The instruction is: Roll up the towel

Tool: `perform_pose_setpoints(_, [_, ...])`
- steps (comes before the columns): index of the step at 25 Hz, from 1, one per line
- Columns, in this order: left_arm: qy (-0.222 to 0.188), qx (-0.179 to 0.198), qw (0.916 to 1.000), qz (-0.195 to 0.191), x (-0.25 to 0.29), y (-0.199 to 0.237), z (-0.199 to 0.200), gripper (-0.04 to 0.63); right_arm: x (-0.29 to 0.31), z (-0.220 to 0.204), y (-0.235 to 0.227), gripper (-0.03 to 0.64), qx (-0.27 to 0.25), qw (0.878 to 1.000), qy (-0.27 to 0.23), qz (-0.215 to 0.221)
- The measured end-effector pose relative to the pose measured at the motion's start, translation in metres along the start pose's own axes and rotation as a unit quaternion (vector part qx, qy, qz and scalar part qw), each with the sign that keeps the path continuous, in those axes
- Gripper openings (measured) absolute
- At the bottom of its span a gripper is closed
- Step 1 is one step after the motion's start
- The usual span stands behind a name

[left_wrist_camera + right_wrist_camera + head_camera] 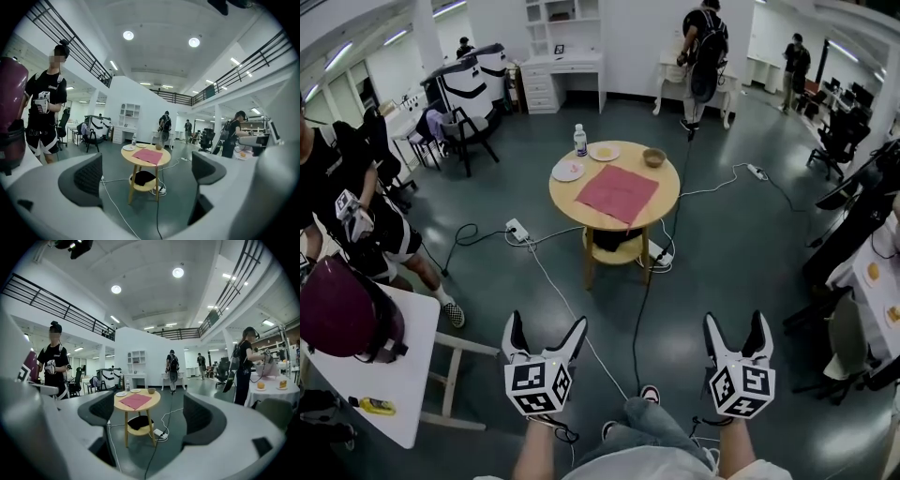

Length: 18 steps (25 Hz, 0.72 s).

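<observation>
A pink towel [617,193] lies flat on a round wooden table [661,204] some way ahead of me. It also shows far off between the jaws as the towel [147,155] in the left gripper view and the towel [135,401] in the right gripper view. My left gripper [546,336] and right gripper [737,330] are held low and near me, well short of the table. Both stand open with nothing between their fingers.
On the table stand a bottle [579,141], two plates [568,171] and a small bowl [653,157]. Cables and a power strip [517,230] cross the floor in front. A white table [398,366] with a maroon helmet [342,307] is at my left. Several people stand around.
</observation>
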State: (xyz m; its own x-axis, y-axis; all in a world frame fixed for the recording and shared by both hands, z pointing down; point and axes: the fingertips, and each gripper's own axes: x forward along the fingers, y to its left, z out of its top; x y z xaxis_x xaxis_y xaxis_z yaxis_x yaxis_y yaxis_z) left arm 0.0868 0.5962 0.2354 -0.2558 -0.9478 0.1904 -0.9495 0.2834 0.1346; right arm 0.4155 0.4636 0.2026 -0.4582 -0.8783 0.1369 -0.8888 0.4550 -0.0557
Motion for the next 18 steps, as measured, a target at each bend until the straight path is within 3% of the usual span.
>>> perform_pose_setpoints(18, [0.000, 0.001, 0.9990, 0.045, 0.154, -0.001, 0.037, 0.583, 0.188, 0.035, -0.028, 0.454, 0.006, 0.999, -0.005, 0.049])
